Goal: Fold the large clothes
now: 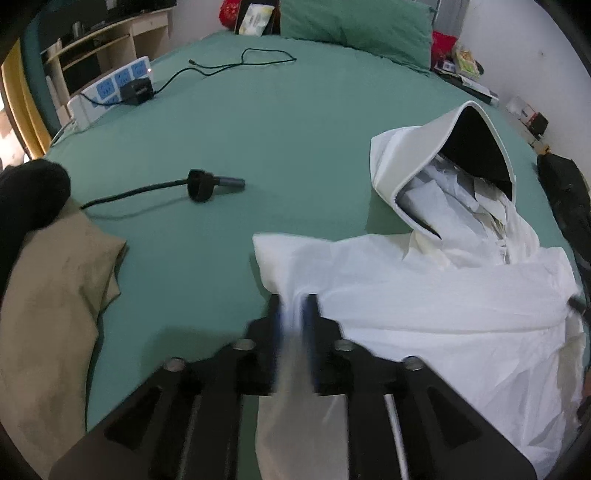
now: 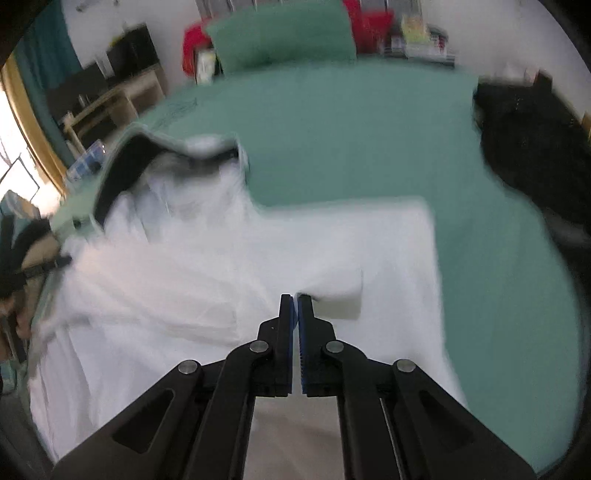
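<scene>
A white hooded jacket (image 1: pixel 443 314) lies spread on the green bed sheet (image 1: pixel 258 129), its dark-lined hood (image 1: pixel 461 147) standing up at the far end. My left gripper (image 1: pixel 293 299) is at the jacket's left edge by a sleeve; its jaws stand a little apart with blurred white cloth running between them. In the right wrist view the jacket (image 2: pixel 184 295) fills the lower left, with a sleeve (image 2: pixel 351 251) folded across the body. My right gripper (image 2: pixel 296 297) is shut at the folded sleeve's near edge, and a thin strip of white cloth shows between its pads.
A tan cloth (image 1: pixel 55 295) and a dark garment (image 1: pixel 29 195) lie at the left. A black plug with cable (image 1: pixel 203 184) and a power strip (image 1: pixel 118 85) sit on the sheet. A green pillow (image 1: pixel 354 26) lies at the head. A black garment (image 2: pixel 535 147) lies at the right.
</scene>
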Demonstrator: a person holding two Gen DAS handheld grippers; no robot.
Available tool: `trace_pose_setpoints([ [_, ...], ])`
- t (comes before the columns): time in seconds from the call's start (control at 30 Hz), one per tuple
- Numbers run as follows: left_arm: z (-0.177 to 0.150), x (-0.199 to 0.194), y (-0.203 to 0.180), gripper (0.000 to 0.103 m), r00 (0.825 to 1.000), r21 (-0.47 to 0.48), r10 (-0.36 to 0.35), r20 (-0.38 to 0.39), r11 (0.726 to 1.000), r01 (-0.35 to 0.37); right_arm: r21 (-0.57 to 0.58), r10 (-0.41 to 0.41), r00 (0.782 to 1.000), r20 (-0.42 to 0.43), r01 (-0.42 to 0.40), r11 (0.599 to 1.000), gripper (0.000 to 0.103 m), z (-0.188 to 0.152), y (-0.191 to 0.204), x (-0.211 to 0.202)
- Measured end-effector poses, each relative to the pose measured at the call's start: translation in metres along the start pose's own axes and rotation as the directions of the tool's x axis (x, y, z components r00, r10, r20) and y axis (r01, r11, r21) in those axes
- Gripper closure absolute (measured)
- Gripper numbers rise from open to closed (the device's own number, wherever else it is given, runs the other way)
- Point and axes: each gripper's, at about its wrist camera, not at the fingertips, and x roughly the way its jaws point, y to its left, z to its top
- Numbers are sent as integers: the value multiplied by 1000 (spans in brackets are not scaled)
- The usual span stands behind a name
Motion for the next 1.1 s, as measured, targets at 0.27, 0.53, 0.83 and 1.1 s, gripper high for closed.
trace_pose_setpoints([
  [0.27,-22,-73,9,57,994,-8,-15,108,1000,16,54,-16,995,102,10,998,60,-22,-19,-49],
  [0.53,-103,-145,-22,57,989,79,-71,127,995,61,173,-123,980,154,96,980,59,-80,-53,-118],
  [0.83,-179,-118,-62,42,989,147,-130,-71,979,139,232,-222,975,8,214,949,53,-152,-79,-134],
  [1.1,-204,-113,-18,98,995,149,-51,-82,987,63,191,-174,979,-109,193,962,101,-180,-75,-125],
])
